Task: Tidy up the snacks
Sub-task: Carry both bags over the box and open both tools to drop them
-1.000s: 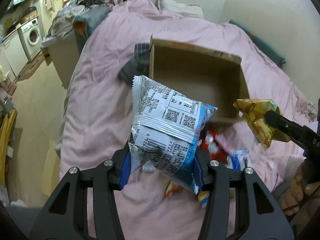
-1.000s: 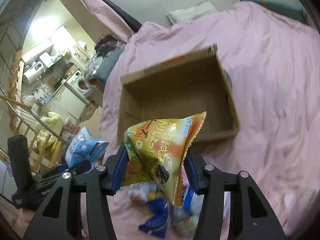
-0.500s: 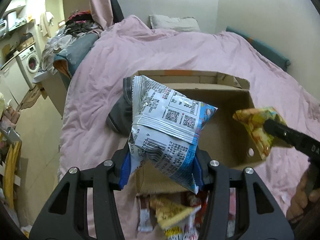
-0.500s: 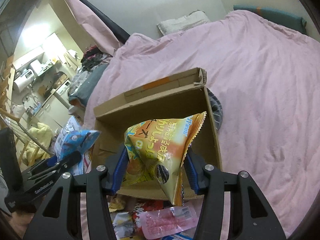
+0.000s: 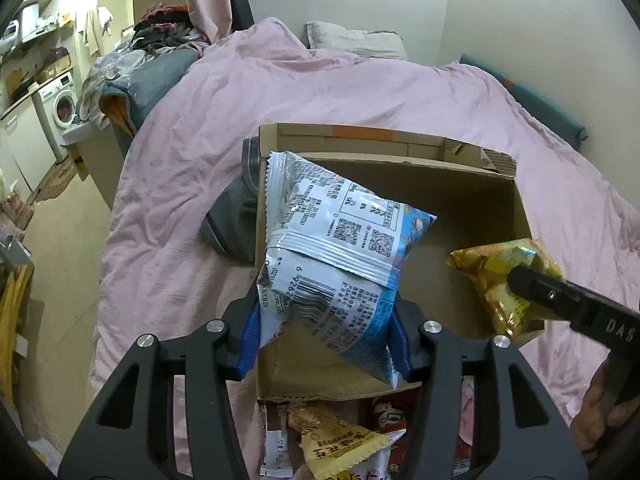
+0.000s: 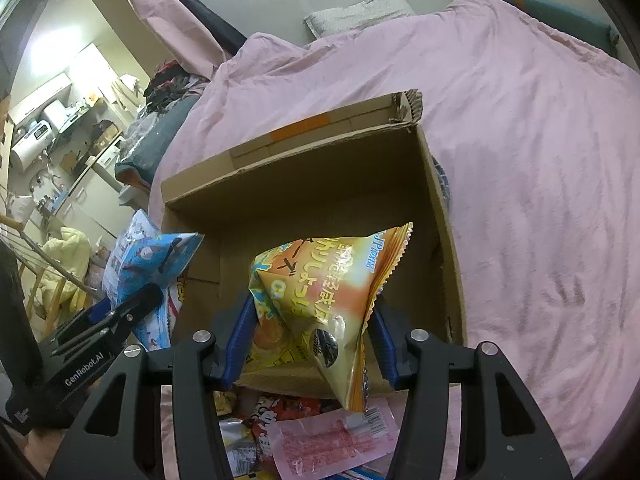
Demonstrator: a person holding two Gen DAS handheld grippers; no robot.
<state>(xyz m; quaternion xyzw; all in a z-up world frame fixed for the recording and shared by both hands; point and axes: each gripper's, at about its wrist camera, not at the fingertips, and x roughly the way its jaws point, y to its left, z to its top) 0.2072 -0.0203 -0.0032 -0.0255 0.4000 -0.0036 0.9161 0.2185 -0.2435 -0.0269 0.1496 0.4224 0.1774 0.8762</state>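
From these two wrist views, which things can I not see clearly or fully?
- Floor of the cardboard box: in both wrist views, the held blue and white bag and orange bag cover part of it.
- Loose snack pile: cut off by the bottom edge and claw frames in both views.
- Dark cloth beside the box: partly behind its wall, left wrist view.
- Print on the blue and white bag: too small to read.

Light: dim, warm indoor; brightest in the kitchen area [image 6: 60,64] at far left.
Shadows: cardboard box [image 6: 320,184] interior dark.
Glare: sheen on orange snack bag [image 6: 320,280].
Distortion: strong fisheye curvature, black corner vignette.
Focus: sharp, slight softness at edges.
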